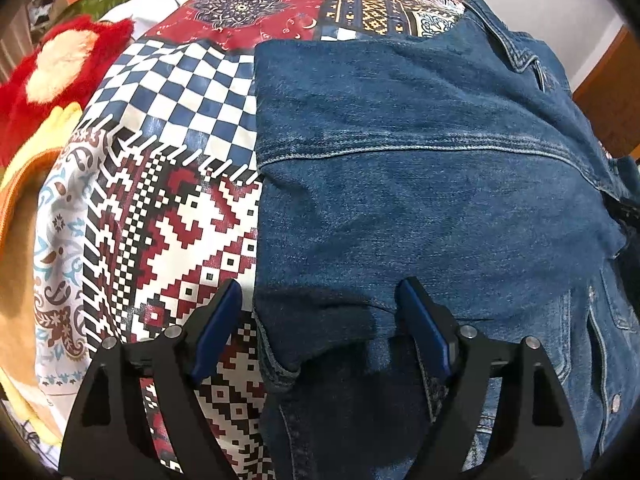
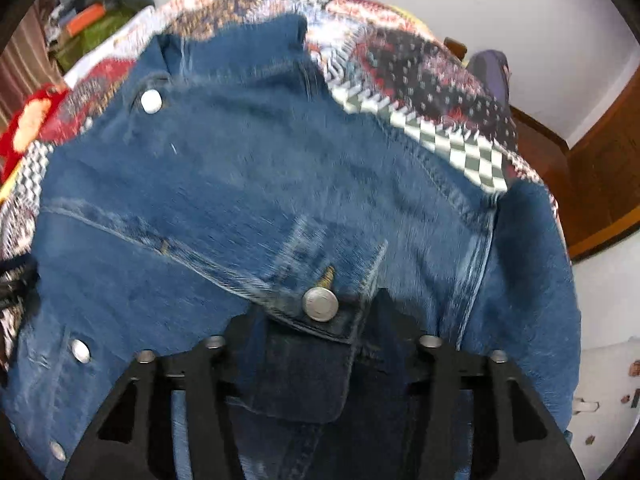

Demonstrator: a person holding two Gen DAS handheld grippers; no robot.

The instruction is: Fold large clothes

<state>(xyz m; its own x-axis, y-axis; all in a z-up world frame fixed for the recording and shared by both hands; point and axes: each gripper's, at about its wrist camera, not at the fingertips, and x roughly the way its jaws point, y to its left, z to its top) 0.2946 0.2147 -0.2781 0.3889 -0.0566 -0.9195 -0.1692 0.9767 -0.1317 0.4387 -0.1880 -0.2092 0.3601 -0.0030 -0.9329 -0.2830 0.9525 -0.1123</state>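
While the denim jacket (image 1: 420,184) lay spread on a patchwork bedspread (image 1: 176,128), the left gripper (image 1: 320,312) hung over its near left edge, pointing steeply down. Its jaws stood wide apart, blue pads (image 1: 218,332) showing, one finger over the red and white pixel pattern of the spread and the other over the denim. A folded bit of sleeve or hem sat between them, but the pads weren't pressing on it, so nothing was gripped on that side as far as I could see.

Right wrist view was pretty blurry. The right gripper (image 2: 316,320) was down close on the front of the jacket, right by a chest pocket flap (image 2: 308,360) with a metal button (image 2: 321,304) on it. The flap sat between the two black fingers, though the fingertips were buried in dark denim and I honestly couldn't tell whether they were pinching the cloth or just resting around it. More buttons ran down the left side of that view.

Off to the left of the bed there was a red fluffy thing (image 1: 60,68) with a pale patch, plus some yellow and orange fabric (image 1: 24,184) bunched beside the spread. A wooden piece of furniture (image 2: 600,184) stood at the right against a white wall, and cluttered shelves sat far back on the left
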